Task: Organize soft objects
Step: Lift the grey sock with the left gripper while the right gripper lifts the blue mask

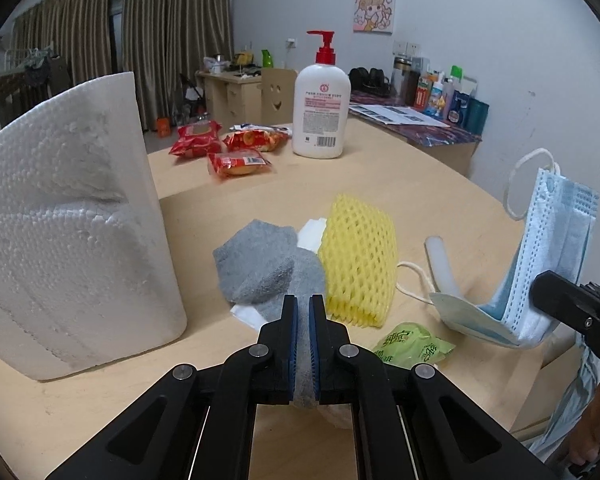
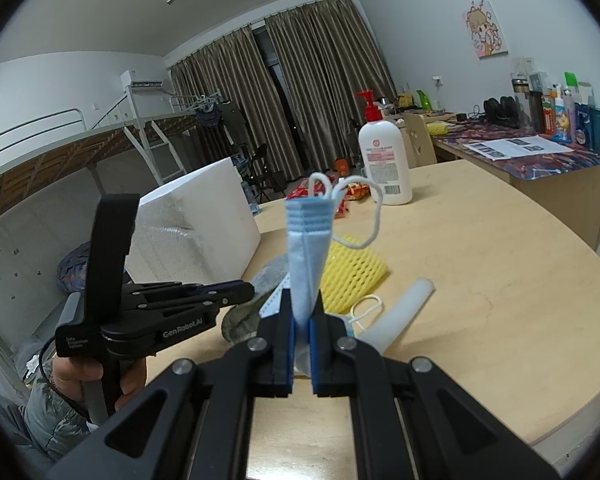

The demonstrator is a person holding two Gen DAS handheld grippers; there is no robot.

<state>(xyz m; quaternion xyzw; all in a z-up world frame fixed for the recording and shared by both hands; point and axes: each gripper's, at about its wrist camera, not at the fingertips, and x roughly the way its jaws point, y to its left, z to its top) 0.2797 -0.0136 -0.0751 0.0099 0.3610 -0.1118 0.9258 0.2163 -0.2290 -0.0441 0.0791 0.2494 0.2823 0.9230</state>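
My left gripper [image 1: 303, 305] is shut on a grey sock [image 1: 266, 264] that lies on the round wooden table [image 1: 400, 184], its end pinched between the blue pads. A yellow foam net [image 1: 358, 256] lies just right of the sock. My right gripper [image 2: 301, 307] is shut on a blue face mask [image 2: 308, 248] and holds it upright above the table; the mask also shows at the right of the left wrist view [image 1: 552, 256]. The left gripper also shows at the left of the right wrist view [image 2: 236, 292].
A white foam block [image 1: 68, 224] stands at the left. A white tube [image 1: 442, 264], a green packet [image 1: 412, 344] and another mask [image 1: 460, 312] lie near the front. A lotion pump bottle [image 1: 320, 112] and red snack packets [image 1: 228, 148] sit farther back.
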